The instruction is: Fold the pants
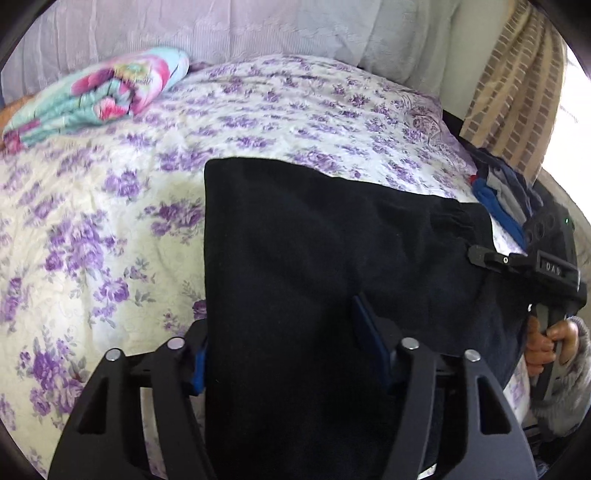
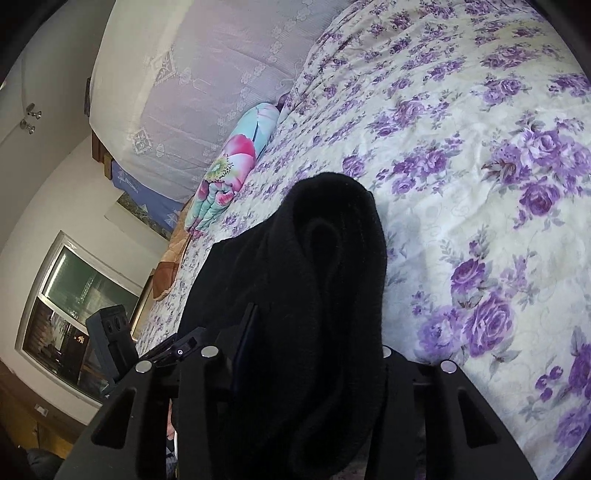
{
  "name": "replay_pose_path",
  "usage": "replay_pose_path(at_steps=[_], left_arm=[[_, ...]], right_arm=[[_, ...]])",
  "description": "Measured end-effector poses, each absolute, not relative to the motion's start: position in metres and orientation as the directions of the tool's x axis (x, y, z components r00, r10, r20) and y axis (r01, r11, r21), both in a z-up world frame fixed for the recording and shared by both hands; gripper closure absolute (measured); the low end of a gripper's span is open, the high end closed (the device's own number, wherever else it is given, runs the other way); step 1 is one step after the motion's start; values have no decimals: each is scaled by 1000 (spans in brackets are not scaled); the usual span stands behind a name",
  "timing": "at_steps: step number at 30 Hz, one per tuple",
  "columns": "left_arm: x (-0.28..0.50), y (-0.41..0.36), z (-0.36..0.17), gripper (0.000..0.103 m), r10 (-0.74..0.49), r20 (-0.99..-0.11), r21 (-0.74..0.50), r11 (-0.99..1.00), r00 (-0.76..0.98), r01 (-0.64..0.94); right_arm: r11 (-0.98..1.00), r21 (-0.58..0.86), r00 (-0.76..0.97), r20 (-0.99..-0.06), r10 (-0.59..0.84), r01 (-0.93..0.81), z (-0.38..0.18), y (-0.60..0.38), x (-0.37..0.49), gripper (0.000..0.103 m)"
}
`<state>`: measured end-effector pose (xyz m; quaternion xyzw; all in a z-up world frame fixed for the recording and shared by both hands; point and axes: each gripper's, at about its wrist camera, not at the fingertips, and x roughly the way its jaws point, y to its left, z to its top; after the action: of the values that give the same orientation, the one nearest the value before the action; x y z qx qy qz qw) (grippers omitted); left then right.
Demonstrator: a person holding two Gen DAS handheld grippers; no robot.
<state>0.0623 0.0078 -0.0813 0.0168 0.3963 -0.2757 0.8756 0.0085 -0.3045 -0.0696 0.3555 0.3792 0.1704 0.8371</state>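
Observation:
Black pants point(image 1: 332, 258) lie on a bed quilt with purple flowers point(image 1: 110, 221). My left gripper point(image 1: 284, 347) has its blue pads point(image 1: 369, 332) against the near part of the pants, one at the left edge, and the cloth fills the gap between them. At the gathered waistband on the right is my right gripper point(image 1: 480, 254), held by a hand in a grey sleeve point(image 1: 546, 343). In the right wrist view the right gripper point(image 2: 317, 332) is shut on a bunched, rolled hump of the pants point(image 2: 332, 258), raised over the quilt point(image 2: 480, 184). Cloth hides its right finger.
A folded pink and turquoise blanket point(image 1: 99, 99) lies at the far left of the bed. A white lace cover point(image 1: 221, 29) runs behind it. Blue and dark clothes point(image 1: 498, 195) are piled at the right edge beside a brick-pattern curtain point(image 1: 517, 92). A window point(image 2: 74, 302) is on the wall.

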Motion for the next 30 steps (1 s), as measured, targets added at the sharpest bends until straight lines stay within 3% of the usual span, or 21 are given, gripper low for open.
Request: replay_pose_path(at_steps=[2,4,5,10,21,30], left_arm=[[59,7,-79,52,-464,-695,-176,850,549,497],[59,11,-76,69,-462,-686,-181,857,562,483],[59,14,-74,71,-471,-681,-196,855,561,480],[69,43,-66,88,-598,-630,-383,794,496,471],[75,45,-71,91,-620,-639,-428,779,455,459],[98,16,-5,93,-632,-609,-325,750,478,576]], right_arm=[[692,722,658,-514,551,-15,-70,-304,8,62],[696,718,663,-515,543,-12,-69,-304,7,63],[698,716,666,-515,540,-13,-69,-304,6,63],[692,722,686,-496,532,-13,-67,-304,-4,69],[690,724,704,-480,524,-21,-63,-302,-12,71],[736,673,699,-489,522,-79,-9,-304,18,73]])
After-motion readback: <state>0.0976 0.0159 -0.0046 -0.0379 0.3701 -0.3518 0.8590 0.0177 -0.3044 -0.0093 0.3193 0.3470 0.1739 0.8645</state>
